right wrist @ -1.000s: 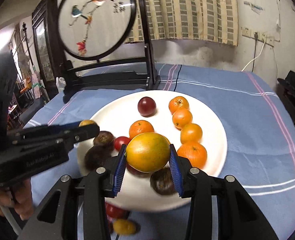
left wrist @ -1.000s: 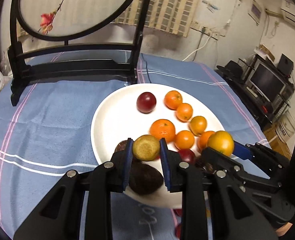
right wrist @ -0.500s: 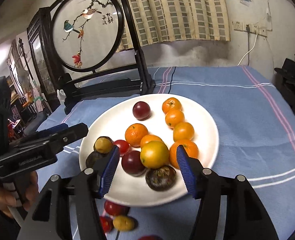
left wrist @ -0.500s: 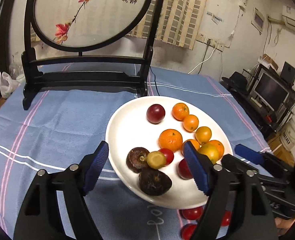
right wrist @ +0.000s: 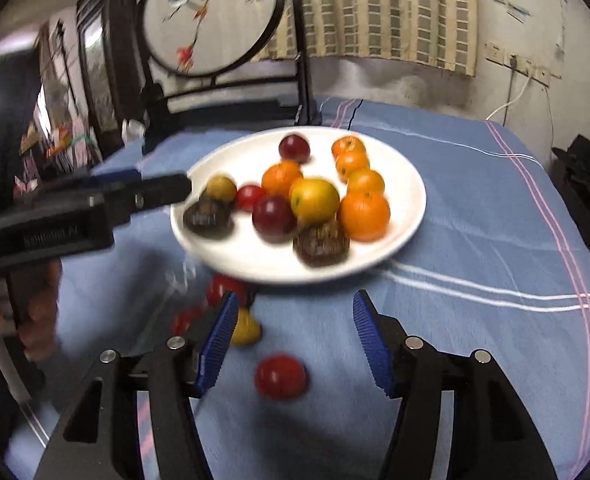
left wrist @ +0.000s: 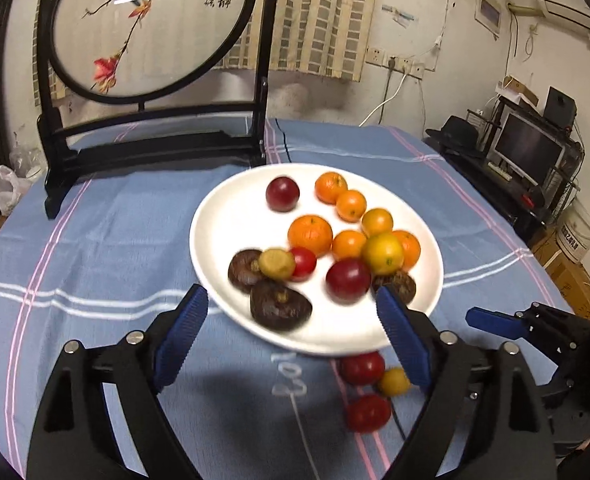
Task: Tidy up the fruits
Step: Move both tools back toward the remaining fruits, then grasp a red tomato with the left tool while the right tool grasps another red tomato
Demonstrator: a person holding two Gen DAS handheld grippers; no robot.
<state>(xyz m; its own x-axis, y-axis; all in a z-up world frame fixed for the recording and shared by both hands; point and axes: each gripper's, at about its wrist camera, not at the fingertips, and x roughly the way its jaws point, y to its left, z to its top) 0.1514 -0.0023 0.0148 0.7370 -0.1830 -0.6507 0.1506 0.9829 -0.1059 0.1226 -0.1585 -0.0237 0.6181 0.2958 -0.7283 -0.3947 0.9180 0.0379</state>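
Observation:
A white plate (left wrist: 223,216) on the blue cloth holds several oranges, red plums, dark brown fruits, a small yellow-brown fruit (left wrist: 277,263) and a big yellow-orange fruit (left wrist: 382,253); the plate also shows in the right wrist view (right wrist: 407,184). My left gripper (left wrist: 291,336) is open and empty, just short of the plate's near rim. My right gripper (right wrist: 295,340) is open and empty, above a loose red fruit (right wrist: 280,376). More loose fruits lie on the cloth near the plate: two red (left wrist: 362,368), (left wrist: 368,413) and a yellow one (left wrist: 393,381).
A black wooden stand with a round embroidered screen (left wrist: 151,28) stands at the table's far side. The table's right edge drops to a monitor and shelves (left wrist: 527,148). A white plastic bag (left wrist: 7,184) lies at the far left.
Both grippers have opened, left the small yellow-brown fruit and the big yellow-orange fruit on the plate, and drawn back toward the near side.

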